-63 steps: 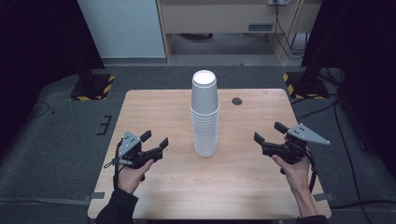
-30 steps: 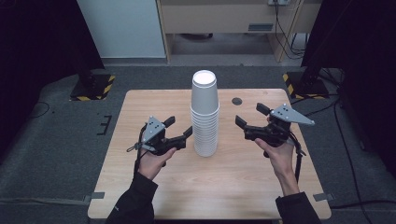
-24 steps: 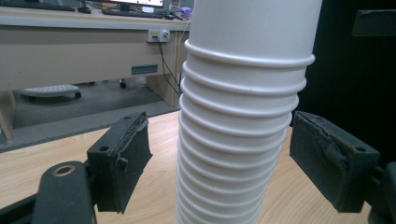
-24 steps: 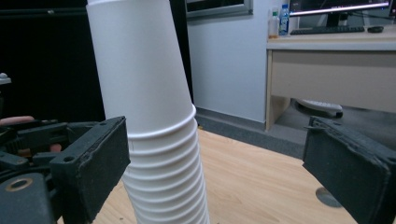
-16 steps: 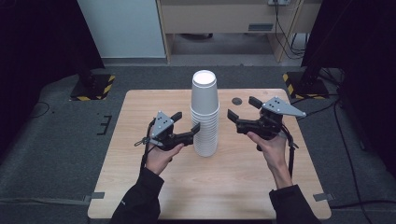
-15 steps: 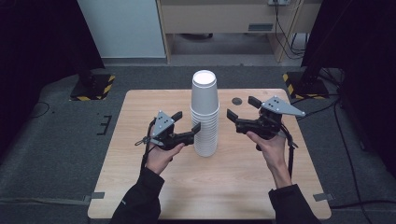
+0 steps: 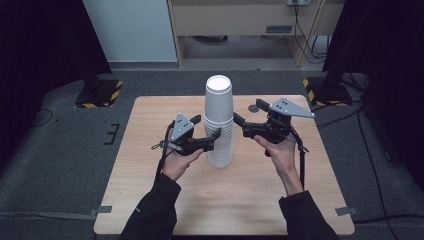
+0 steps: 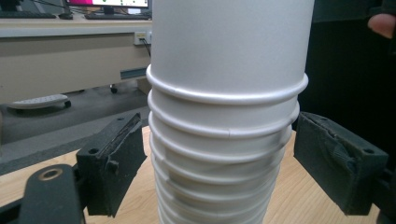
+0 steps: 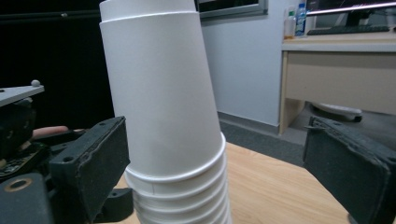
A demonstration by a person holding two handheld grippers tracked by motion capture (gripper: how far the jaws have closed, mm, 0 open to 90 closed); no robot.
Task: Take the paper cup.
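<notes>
While I am looking down from the high view, the stack of white paper cups (image 7: pixel 219 122) is standing upright mid-surface (image 7: pixel 150 175), with my left gripper (image 7: pixel 209 137) and right gripper (image 7: pixel 241 120) flanking it. Through the left gripper view, its fingers (image 8: pixel 112 168) are gaping wide around the stack (image 8: pixel 229 107), not touching. Through the right gripper view, its fingers (image 9: pixel 88 172) are likewise spreading wide beside the stack (image 9: pixel 163 102).

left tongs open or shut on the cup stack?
Open. In the left gripper view, both pads of the left tongs straddle the cup stack, with gaps visible on each side; not clamped.
</notes>
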